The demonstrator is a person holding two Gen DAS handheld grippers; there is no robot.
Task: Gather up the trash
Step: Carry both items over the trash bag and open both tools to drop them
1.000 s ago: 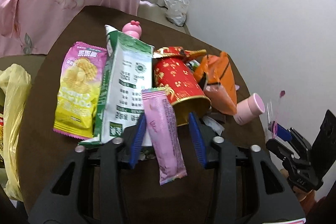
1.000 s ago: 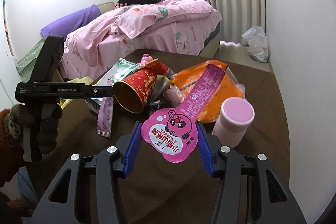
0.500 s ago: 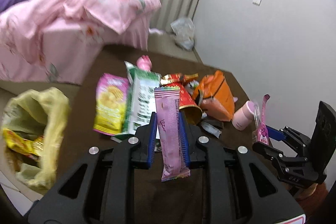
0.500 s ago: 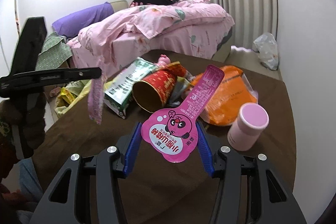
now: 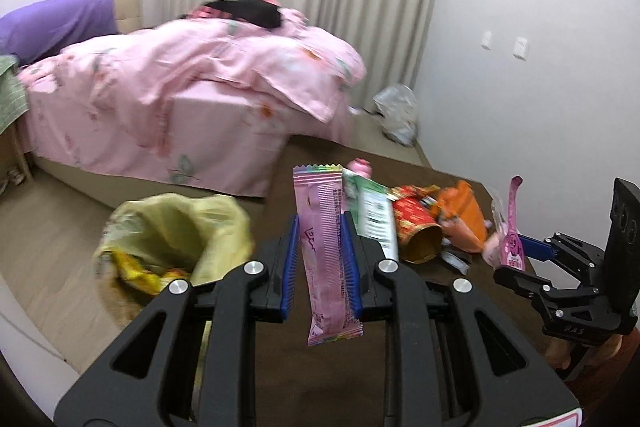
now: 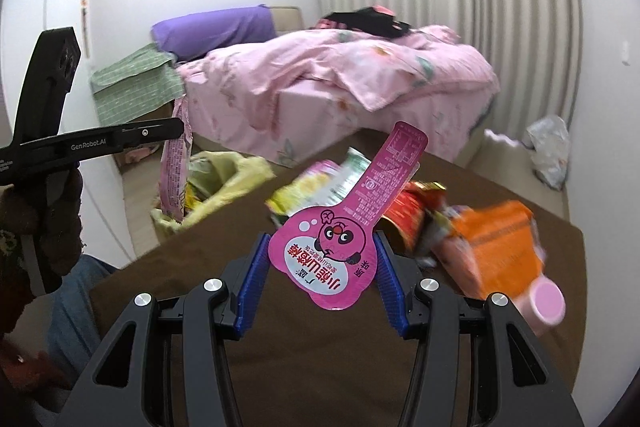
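While the left wrist view looks straight down its own blue pads, the left claw (image 5: 320,259) is closed on one long pink stick wrapper (image 5: 326,259), held upright, both pads pressing its edges. That view alone shows the open mouth of one yellow trash bag (image 5: 176,235) on the floor, left of the brown desk (image 5: 328,367), with crumpled wrappers inside. It shows the right claw (image 5: 520,251) from the side too, at the desk's right edge.

The right wrist view shows what that side view hides: the right claw (image 6: 318,267) grips one magenta lollipop-shaped packet (image 6: 336,251) with a cartoon face, its round end between the pads and its narrow end pointing up. Here the stick wrapper (image 6: 174,171) hangs above the bag (image 6: 228,183).

Left on the desk, blurred: one yellow-and-pink snack bag (image 6: 308,187), one green-and-white pouch (image 5: 374,215), one red paper cup (image 5: 416,239) on its side, one orange bag (image 6: 492,247), one pink lidded cup (image 6: 544,303).
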